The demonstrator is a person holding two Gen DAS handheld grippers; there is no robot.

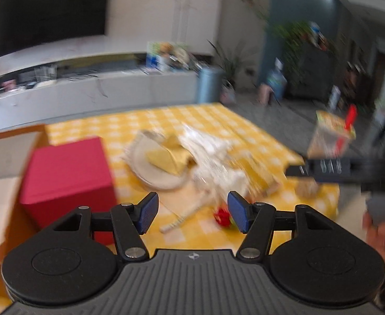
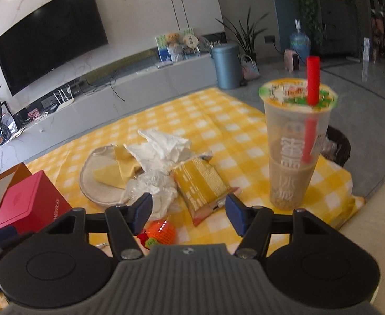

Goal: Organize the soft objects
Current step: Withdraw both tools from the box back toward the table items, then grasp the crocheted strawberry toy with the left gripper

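Both grippers, left gripper [image 1: 192,211] and right gripper [image 2: 188,211], spread empty; cup [image 2: 296,141] near tablecloth [image 2: 218,120] edge.

Home living room: wall television [image 2: 50,36], houseplant [image 2: 245,36].

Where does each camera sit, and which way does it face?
Left wrist: on the left gripper, facing down across the yellow checked cloth; the right gripper and a hand show.
Right wrist: on the right gripper, facing the cup; only its own fingers show.
Shared: plate, red box, television.
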